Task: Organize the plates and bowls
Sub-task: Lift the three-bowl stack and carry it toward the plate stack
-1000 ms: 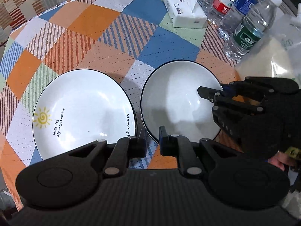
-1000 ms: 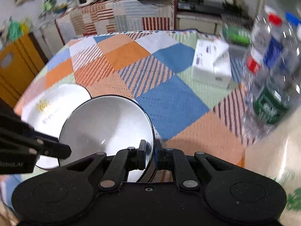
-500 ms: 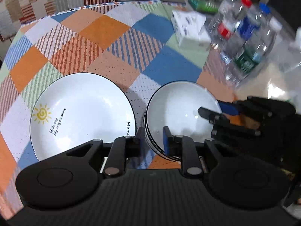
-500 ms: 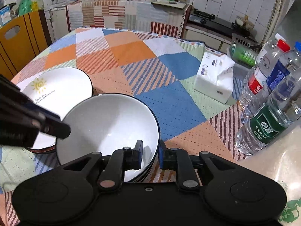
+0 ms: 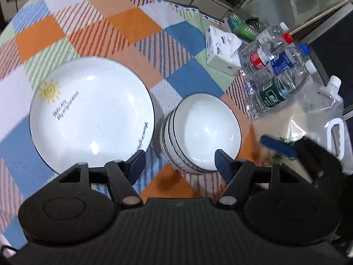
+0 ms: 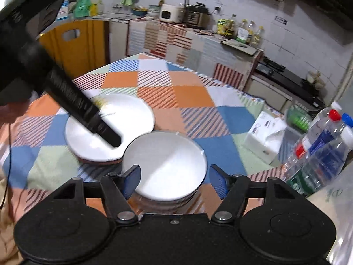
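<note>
A white plate with a yellow sun point(image 5: 90, 114) lies on the checked tablecloth point(image 5: 132, 22). Just right of it stands a stack of white, dark-rimmed bowls point(image 5: 203, 132). My left gripper point(image 5: 179, 161) hovers at the stack's near rim. Its jaws are opening and its pads are clear of the bowls. My right gripper point(image 6: 174, 176) straddles the near side of the bowl stack point(image 6: 167, 163). Its jaws are also opening and grip nothing. A blue-padded finger point(image 5: 278, 146) of the right gripper shows at the right. One finger point(image 6: 88, 112) of the left gripper crosses over the plate point(image 6: 123, 114).
A tissue box point(image 5: 222, 50) and three water bottles point(image 5: 275, 84) stand at the table's right side. A clear handled jug point(image 5: 317, 114) sits beside them. Beyond the round table are a kitchen counter point(image 6: 181, 37) and a yellow chair back point(image 6: 72, 44).
Both grippers were shut on the top bowl's rim and have since opened and let it go. The bowl now rests on the stack, and both grippers have drawn back from it.
</note>
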